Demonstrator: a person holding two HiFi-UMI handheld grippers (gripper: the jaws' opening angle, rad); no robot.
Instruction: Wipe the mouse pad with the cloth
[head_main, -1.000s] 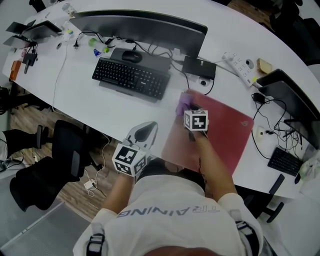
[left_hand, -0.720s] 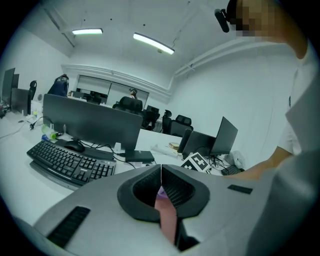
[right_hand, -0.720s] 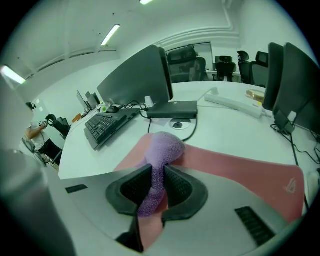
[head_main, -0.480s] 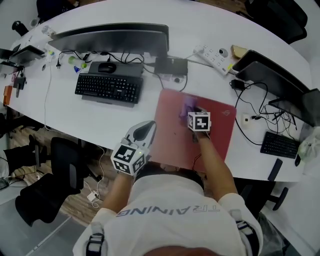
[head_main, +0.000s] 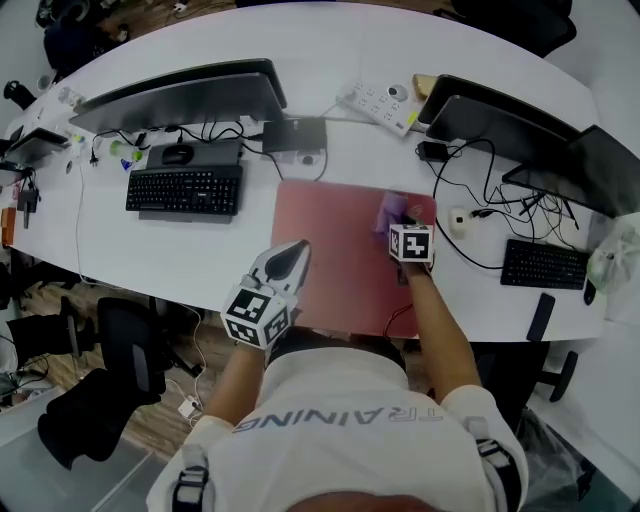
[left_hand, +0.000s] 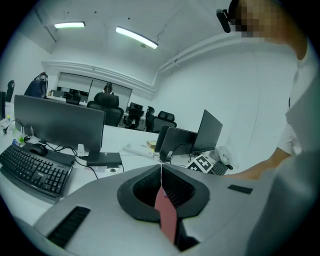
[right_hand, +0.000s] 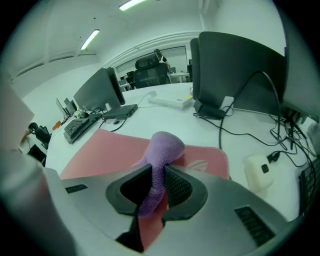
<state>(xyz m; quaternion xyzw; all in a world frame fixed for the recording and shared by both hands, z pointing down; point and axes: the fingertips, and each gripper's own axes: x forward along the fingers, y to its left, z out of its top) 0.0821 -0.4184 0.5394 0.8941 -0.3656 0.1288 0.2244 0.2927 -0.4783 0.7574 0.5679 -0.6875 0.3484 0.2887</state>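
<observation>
A red mouse pad (head_main: 335, 255) lies on the white table in front of me. My right gripper (head_main: 396, 224) is over its far right part, shut on a purple cloth (head_main: 389, 212) that bunches out past the tips onto the pad. In the right gripper view the cloth (right_hand: 163, 149) is pinched between the jaws, with the pad (right_hand: 102, 150) beneath it. My left gripper (head_main: 296, 250) sits at the pad's left edge, jaws shut. In the left gripper view a strip of the red pad (left_hand: 166, 216) shows under the left gripper (left_hand: 161, 168).
A black keyboard (head_main: 183, 190) and a monitor (head_main: 180, 98) stand to the left. At the back are a power strip (head_main: 378, 105) and dark laptops (head_main: 500, 120). Cables, a white mouse (head_main: 459, 220) and a small keyboard (head_main: 543, 265) lie right of the pad.
My right gripper has dragged the cloth across the pad from its far left corner to its far right part. The left gripper stays at the pad's left edge.
</observation>
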